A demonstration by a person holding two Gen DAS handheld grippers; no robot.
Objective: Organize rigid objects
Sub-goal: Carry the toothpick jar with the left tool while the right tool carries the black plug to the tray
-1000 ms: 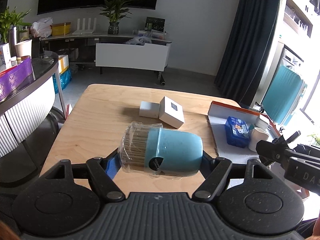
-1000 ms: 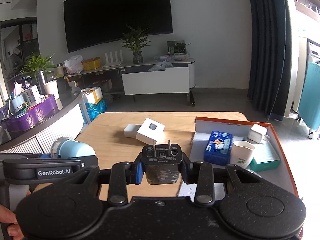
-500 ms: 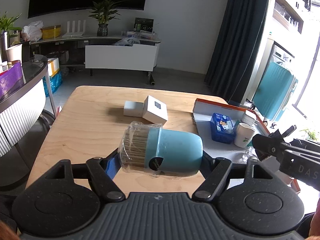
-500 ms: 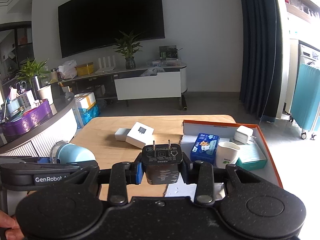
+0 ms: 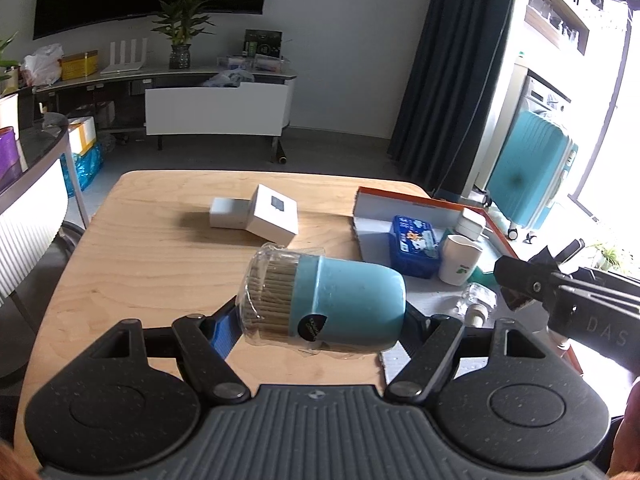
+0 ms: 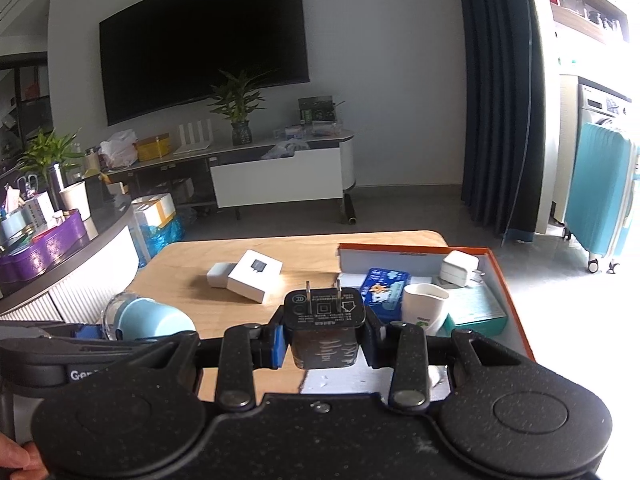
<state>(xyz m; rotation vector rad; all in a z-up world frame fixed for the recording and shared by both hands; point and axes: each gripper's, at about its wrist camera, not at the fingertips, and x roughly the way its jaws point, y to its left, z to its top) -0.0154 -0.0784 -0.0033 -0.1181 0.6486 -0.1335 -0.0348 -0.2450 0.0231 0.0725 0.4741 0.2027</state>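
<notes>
Clamped between the jaws of the left gripper (image 5: 320, 320) is a pale blue cylindrical holder with a clear plastic end full of wooden toothpicks (image 5: 324, 300), held on its side and lifted above the light wooden table (image 5: 152, 264). To its right, in the left wrist view, lies the shallow orange-rimmed cardboard tray (image 5: 416, 196), which already holds a blue rectangular tin (image 5: 414, 246), a white paper cup (image 5: 460, 265) and a white plug adapter (image 5: 472, 220). A white square box (image 5: 274, 218) leans on a smaller grey-white box (image 5: 228, 213) near the table's middle. The holder is judged best carried rightward and level, so that the clear end is not squeezed off, and lowered into the tray's bare near-left floor.

From the right wrist view, the right gripper (image 6: 324, 330) is closed on a black cube-shaped wall charger with two metal prongs (image 6: 324, 326), prongs pointing away, held above the tray's near edge. The tray's far half is seen to be crowded: tin, cup, adapter and a teal flat box (image 6: 476, 308) stand close together. Free room is left mainly along the near strip and left wall, so the charger is judged best set down there, clear of the cup. Both grippers are near each other; one placement at a time is advised, with the raised rim cleared before descent.
</notes>
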